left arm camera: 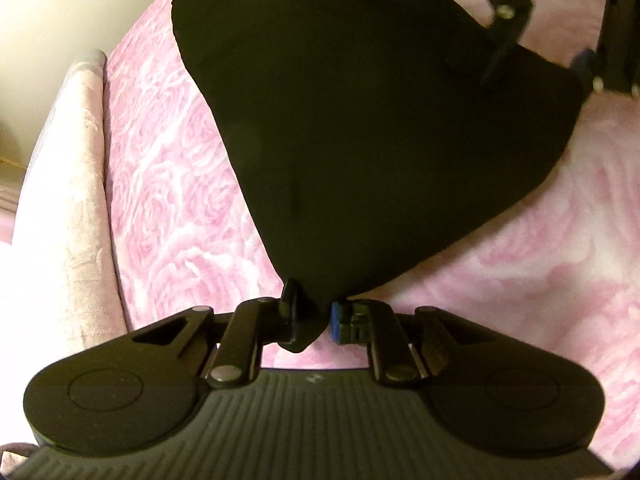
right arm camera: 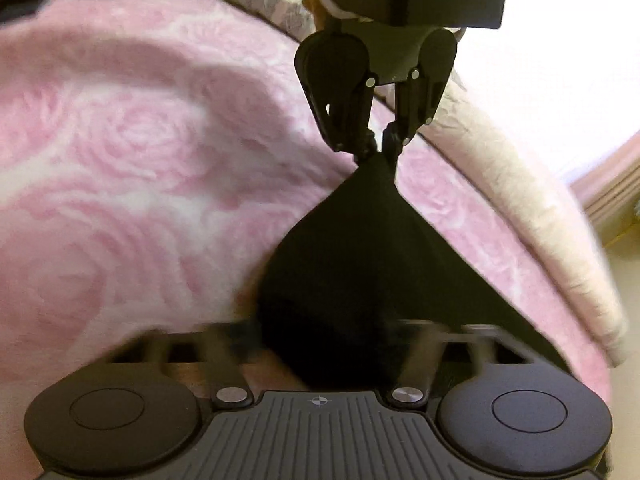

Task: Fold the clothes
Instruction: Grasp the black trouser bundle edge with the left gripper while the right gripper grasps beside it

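Note:
A black garment (left arm camera: 360, 120) hangs stretched above a pink rose-patterned blanket (left arm camera: 168, 200). My left gripper (left arm camera: 316, 314) is shut on one corner of it at the bottom of the left wrist view. The right wrist view shows that gripper (right arm camera: 378, 152) from the front, pinching the cloth's tip. The garment (right arm camera: 360, 248) widens from there down into my right gripper (right arm camera: 328, 330). Its fingers are motion-blurred and spread wide, with cloth lying between them. In the left wrist view the right gripper (left arm camera: 538, 64) sits at the garment's far corner, jaws apart.
The blanket (right arm camera: 120, 160) covers the whole bed. A pale plush border (left arm camera: 60, 220) runs along the bed's edge, also visible as the border (right arm camera: 540, 208) on the right. A cream wall (left arm camera: 60, 20) and floor lie beyond it.

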The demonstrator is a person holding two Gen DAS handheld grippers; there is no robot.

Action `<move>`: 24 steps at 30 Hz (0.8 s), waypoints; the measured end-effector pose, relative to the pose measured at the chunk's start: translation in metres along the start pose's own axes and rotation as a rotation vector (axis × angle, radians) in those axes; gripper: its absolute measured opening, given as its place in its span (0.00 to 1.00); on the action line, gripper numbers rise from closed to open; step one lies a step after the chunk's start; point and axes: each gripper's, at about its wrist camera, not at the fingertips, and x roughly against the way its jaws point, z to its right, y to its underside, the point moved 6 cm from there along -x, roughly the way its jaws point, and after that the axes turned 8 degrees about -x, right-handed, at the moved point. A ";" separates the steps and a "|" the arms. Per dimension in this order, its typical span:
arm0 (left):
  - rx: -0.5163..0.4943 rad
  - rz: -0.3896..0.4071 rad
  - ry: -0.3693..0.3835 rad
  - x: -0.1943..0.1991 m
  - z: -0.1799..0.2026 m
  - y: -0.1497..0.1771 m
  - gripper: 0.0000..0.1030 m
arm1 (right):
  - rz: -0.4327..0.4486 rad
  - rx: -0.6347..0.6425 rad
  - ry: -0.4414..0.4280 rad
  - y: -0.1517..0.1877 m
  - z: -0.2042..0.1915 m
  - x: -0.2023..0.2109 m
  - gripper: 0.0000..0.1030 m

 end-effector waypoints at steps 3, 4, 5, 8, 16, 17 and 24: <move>0.011 -0.013 -0.014 0.016 -0.013 -0.006 0.12 | 0.017 -0.071 -0.040 -0.007 0.018 0.018 0.13; 0.011 -0.017 -0.024 0.021 -0.017 -0.010 0.11 | 0.016 -0.101 -0.057 -0.010 0.025 0.025 0.12; 0.010 -0.021 -0.036 0.025 -0.022 -0.014 0.11 | 0.019 -0.127 -0.068 -0.015 0.034 0.032 0.10; 0.041 -0.023 -0.075 0.045 -0.052 -0.031 0.10 | 0.048 -0.200 -0.076 -0.030 0.068 0.059 0.09; 0.064 -0.044 -0.159 0.087 -0.160 -0.119 0.09 | 0.156 -0.495 -0.119 -0.043 0.201 0.127 0.08; 0.063 -0.051 -0.164 0.091 -0.172 -0.133 0.09 | 0.172 -0.515 -0.128 -0.040 0.220 0.134 0.08; 0.011 -0.062 -0.094 0.010 -0.270 -0.229 0.09 | 0.238 -0.655 -0.222 0.008 0.367 0.143 0.07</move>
